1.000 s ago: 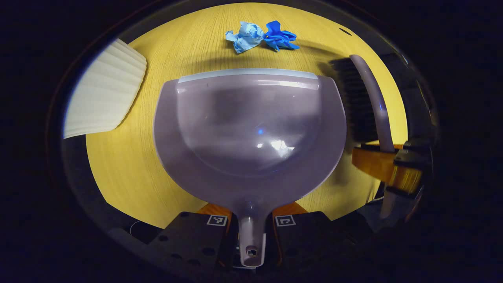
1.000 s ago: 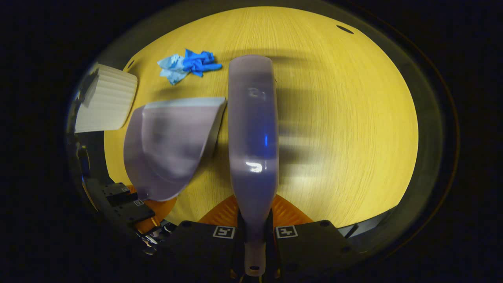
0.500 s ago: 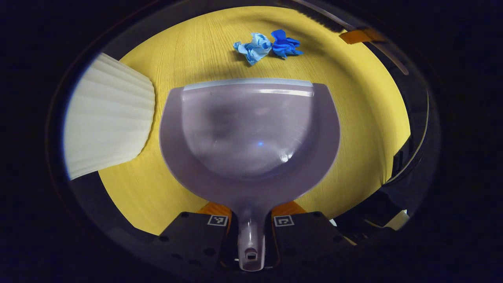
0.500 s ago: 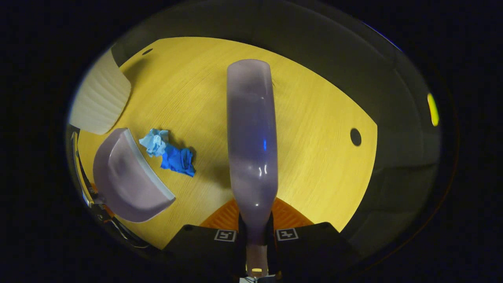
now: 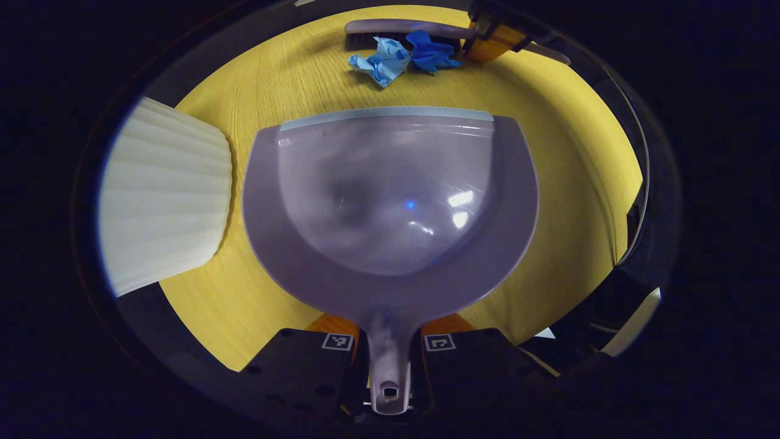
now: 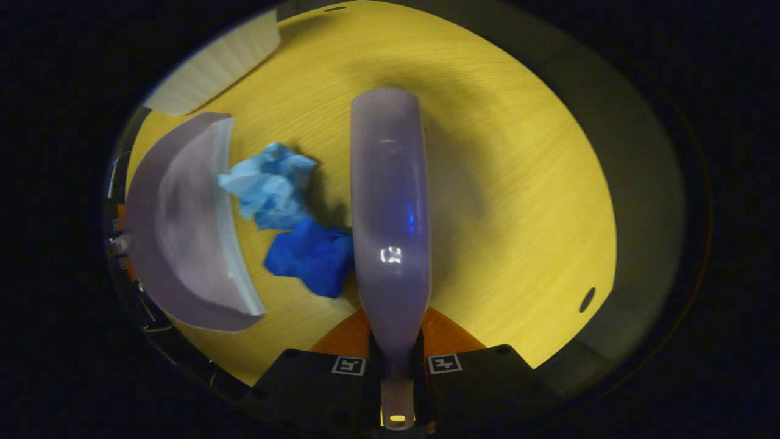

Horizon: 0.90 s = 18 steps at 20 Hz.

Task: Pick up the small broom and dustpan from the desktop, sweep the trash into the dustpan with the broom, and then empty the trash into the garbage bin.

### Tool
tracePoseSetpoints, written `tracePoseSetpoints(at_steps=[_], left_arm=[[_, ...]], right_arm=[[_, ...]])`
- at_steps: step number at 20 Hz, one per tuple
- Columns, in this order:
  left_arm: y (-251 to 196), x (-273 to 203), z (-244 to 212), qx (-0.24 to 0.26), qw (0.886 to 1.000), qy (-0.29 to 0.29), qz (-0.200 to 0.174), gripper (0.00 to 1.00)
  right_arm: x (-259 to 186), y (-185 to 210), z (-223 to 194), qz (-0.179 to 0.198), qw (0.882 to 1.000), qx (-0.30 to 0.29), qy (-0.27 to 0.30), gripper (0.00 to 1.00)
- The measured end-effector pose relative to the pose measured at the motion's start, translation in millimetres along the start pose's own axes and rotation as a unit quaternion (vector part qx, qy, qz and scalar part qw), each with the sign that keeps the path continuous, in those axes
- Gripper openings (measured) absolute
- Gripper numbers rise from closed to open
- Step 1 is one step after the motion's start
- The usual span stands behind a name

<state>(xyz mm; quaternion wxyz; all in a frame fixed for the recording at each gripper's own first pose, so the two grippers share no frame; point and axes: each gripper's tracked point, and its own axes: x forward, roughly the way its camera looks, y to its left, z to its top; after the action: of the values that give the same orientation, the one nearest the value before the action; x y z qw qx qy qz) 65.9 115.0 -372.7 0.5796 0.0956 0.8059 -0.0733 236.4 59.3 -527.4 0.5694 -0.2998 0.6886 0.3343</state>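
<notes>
No brand name or readable writing is visible on any item. The only markings are small black-and-white square coded tags on the dark finger blocks of each gripper.

Landmark: the dustpan (image 5: 390, 201). It is smooth, glossy mauve plastic, semicircular, with a raised curved back wall and a straight pale-grey lip. Its narrow handle carries a hanging hole. The left gripper (image 5: 390, 353) is closed on this handle, one finger pressing each side.

The broom (image 6: 390, 213) is matching glossy mauve plastic with a long rounded back; in the left gripper view its dark bristles show beyond the dustpan lip. The right gripper (image 6: 396, 372) is clamped on the broom's handle, which also has a hanging hole, with both fingers against it.

The trash lies just beyond the dustpan lip, between lip and broom: a crumpled light-blue wad (image 5: 381, 58) and a crumpled dark-blue wad (image 5: 431, 53), touching each other. The dark-blue wad sits against the broom.

The garbage bin (image 5: 164, 195) is just beside the dustpan, at its left edge; the wall is cream, with fine parallel ribs.

The desktop (image 5: 548, 122) is yellow with a fine wood grain, matte.
</notes>
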Motion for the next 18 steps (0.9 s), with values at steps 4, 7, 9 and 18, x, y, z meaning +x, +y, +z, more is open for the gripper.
tracePoseSetpoints(at_steps=[4, 7, 9, 18], left_arm=[[-2, 3, -3, 0.017, 1.0, -0.008, 0.003, 0.26], [-2, 5, -7, 0.057, 0.998, -0.026, 0.011, 0.26], [-3, 8, -6, 0.067, 0.997, -0.044, 0.015, 0.25], [-12, -8, 4, 0.065, 0.988, -0.13, 0.046, 0.25]], right_arm=[[-6, 25, -11, 0.047, 0.995, -0.09, 0.016, 0.23], [-5, 30, -34, 0.126, 0.985, -0.115, 0.03, 0.23], [-10, 38, -46, 0.207, 0.974, -0.081, 0.035, 0.23], [-75, -3, -46, 0.28, 0.945, 0.08, -0.148, 0.23]])
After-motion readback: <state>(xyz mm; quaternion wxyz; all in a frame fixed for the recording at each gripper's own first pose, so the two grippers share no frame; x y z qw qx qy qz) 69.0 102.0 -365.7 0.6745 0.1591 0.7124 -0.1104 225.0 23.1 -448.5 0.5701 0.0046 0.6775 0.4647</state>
